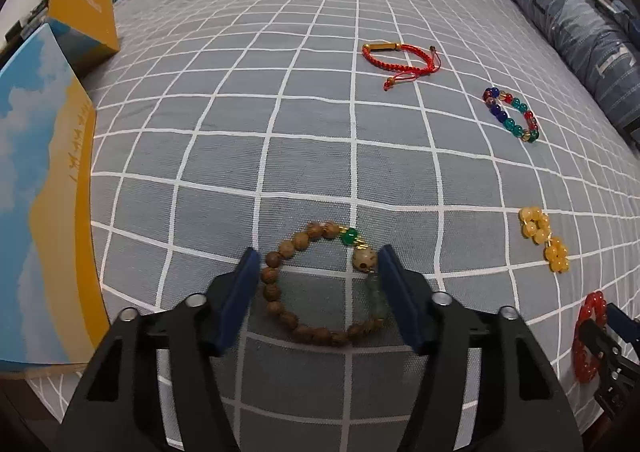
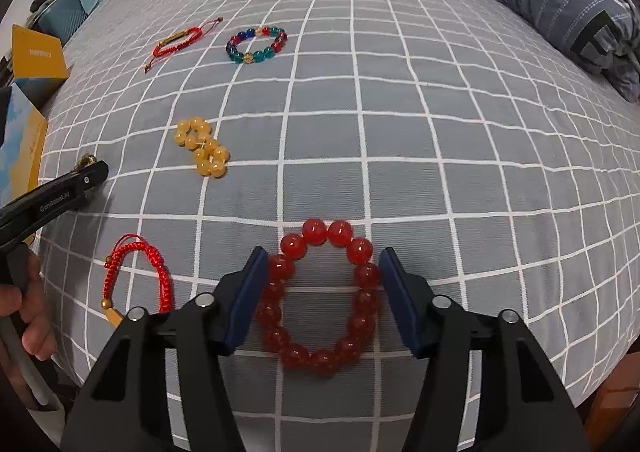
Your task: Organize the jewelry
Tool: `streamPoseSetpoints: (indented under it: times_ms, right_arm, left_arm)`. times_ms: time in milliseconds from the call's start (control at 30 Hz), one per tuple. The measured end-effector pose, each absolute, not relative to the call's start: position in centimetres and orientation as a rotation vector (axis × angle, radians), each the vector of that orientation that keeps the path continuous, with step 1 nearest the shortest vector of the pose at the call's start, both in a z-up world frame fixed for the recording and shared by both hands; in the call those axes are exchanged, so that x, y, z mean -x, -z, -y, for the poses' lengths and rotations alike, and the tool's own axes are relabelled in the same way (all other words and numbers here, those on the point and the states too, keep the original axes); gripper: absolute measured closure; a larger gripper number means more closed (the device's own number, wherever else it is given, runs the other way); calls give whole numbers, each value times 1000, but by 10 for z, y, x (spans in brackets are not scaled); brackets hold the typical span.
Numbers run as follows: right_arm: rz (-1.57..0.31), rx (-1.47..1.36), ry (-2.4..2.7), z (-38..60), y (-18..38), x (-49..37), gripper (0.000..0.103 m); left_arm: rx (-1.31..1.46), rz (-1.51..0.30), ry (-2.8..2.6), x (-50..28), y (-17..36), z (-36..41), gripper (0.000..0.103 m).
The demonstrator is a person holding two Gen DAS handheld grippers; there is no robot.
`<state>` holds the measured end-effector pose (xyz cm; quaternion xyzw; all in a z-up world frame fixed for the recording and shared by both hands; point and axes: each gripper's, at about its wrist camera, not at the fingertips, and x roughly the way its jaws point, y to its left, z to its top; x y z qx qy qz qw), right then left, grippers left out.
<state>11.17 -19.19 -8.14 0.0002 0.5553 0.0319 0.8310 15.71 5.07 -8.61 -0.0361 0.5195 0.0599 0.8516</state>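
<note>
A brown wooden bead bracelet [image 1: 280,308] with a green bead lies on the grey checked bedspread [image 1: 240,131], between the blue pads of my open left gripper [image 1: 318,264]. A red bead bracelet [image 2: 318,356] lies between the pads of my open right gripper [image 2: 320,264]; it also shows in the left wrist view [image 1: 586,336]. A red cord bracelet [image 1: 400,55], a multicoloured bead bracelet [image 1: 512,115] and a yellow bead bracelet [image 1: 544,238] lie farther out. Another red cord bracelet [image 2: 138,276] lies left of the right gripper.
An open yellow and blue box [image 1: 40,187] stands at the bed's left edge, with its yellow lid part [image 1: 82,7] behind. A folded blue quilt [image 1: 568,23] lies along the right side. The left gripper [image 2: 86,179] shows in the right wrist view.
</note>
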Motion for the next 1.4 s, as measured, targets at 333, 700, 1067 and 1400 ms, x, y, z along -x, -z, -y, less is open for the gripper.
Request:
streamPoseSetpoints:
  times_ms: [333, 700, 1067, 1400]
  right_arm:
    - [-1201, 19, -37, 191, 86, -113, 77]
    - [-1187, 32, -25, 190, 79, -109, 91]
    - [-1127, 15, -23, 192, 61, -100, 91]
    - [-1081, -4, -35, 191, 48, -95, 91]
  left_arm:
    - [86, -1105, -112, -157, 79, -54, 93]
    - [71, -1081, -93, -149, 68, -53, 93]
    - [79, -1058, -75, -143, 55, -53, 93]
    - [80, -1045, -75, -138, 46, -54, 93]
